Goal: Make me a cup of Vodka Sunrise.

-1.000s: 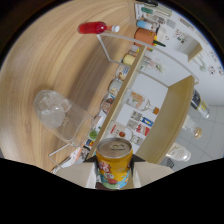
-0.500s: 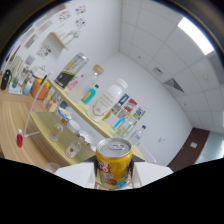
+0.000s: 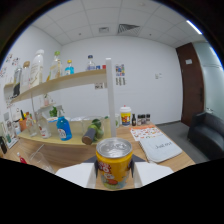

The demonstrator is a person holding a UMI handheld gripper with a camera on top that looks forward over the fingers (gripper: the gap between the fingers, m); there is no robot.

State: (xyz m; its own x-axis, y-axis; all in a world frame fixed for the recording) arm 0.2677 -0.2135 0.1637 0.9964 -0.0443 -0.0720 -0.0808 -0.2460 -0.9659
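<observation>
Gripper view: I see a wooden shelf unit (image 3: 75, 80) lined with bottles, a blue bottle (image 3: 63, 129) on its lower board, and up close my gripper (image 3: 114, 175) clamped on a yellow can (image 3: 114, 162), both fingers pressing its sides, silver top up

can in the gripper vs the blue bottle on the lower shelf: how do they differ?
The yellow can is squat with a silver top; the blue bottle narrows to a neck with a cap. The can sits between the fingers of the gripper, pressed on both sides and off any surface; the bottle stands on the lower shelf far beyond them. The can is yellow and orange, the bottle blue. Both are upright.
</observation>
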